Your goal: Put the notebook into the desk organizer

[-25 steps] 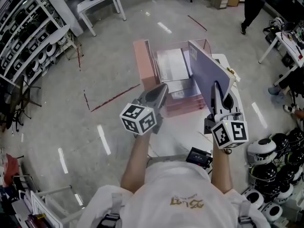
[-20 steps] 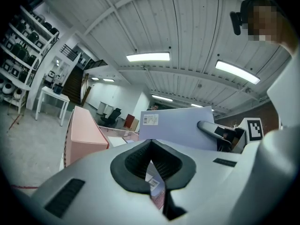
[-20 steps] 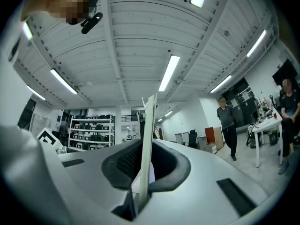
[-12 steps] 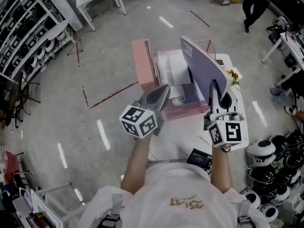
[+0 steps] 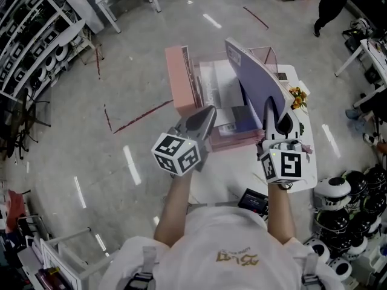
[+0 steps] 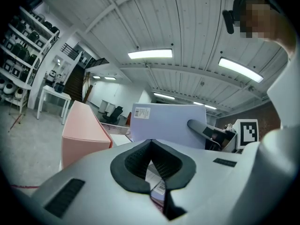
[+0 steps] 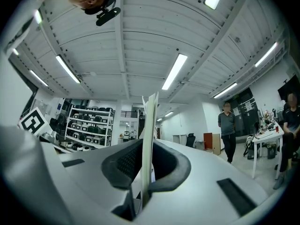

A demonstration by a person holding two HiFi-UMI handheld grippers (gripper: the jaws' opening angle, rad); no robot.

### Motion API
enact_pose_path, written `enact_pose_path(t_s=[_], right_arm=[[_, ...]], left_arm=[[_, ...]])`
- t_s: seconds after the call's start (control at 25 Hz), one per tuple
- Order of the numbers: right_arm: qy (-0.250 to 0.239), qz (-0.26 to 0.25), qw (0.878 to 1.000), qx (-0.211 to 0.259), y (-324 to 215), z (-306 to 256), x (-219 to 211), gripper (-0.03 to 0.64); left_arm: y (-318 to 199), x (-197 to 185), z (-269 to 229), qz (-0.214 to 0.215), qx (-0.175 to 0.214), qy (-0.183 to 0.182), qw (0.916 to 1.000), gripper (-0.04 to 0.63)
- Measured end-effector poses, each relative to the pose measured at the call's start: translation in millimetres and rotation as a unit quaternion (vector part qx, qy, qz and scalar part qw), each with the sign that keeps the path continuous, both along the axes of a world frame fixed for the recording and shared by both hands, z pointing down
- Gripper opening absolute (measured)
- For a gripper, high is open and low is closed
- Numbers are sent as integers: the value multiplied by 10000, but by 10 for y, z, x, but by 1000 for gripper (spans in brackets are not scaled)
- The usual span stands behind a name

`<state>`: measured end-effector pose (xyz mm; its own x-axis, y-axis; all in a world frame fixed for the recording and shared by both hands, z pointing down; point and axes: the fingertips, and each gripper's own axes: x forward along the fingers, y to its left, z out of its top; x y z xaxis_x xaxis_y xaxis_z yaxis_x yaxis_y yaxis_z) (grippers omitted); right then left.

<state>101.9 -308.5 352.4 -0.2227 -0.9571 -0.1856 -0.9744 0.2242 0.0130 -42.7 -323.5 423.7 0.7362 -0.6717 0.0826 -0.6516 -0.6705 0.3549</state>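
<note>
A lavender notebook stands on edge over the right part of the pink desk organizer, which holds papers in its slots. My right gripper is shut on the notebook's near edge; in the right gripper view the notebook shows edge-on, pinched between the jaws of the right gripper. My left gripper hovers before the organizer's front, shut and empty. In the left gripper view the left gripper points at the notebook, with the organizer on the left.
The organizer rests on a small white table with a black device near its front edge. Helmets crowd the floor at right. Shelving lines the left. A person walks at the far right.
The right gripper and the notebook have drifted a little to the left, toward the organizer's middle. The left gripper has stayed where it was.
</note>
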Motion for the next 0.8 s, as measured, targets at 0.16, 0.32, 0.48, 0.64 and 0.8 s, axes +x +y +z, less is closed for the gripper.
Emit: enact_pose_path(t_s=[0.16,0.32,0.48,0.64,0.8], right_arm=[[76,-27,9998,-162,-92,96,-49,43],[92,-128,9996,-221,-154,132,-105,43],[2,-382,9988,-321,-221,215,-198,43],[17,-598,9968,-522,-261,334,-328,43],[75,-804,9949,-610,-275,374,-439,43]], left_arm=[[-47,-8,40,-31,-45,-8,10000,15],[-65,-29,41,-75,-72,9,9999,15],[-88,-51,77,-107,-115,31,9999,15],[-108,-92,91,-130,-130,48,9998,15],[-129,-110,93,-161,-149,59,9997,15]])
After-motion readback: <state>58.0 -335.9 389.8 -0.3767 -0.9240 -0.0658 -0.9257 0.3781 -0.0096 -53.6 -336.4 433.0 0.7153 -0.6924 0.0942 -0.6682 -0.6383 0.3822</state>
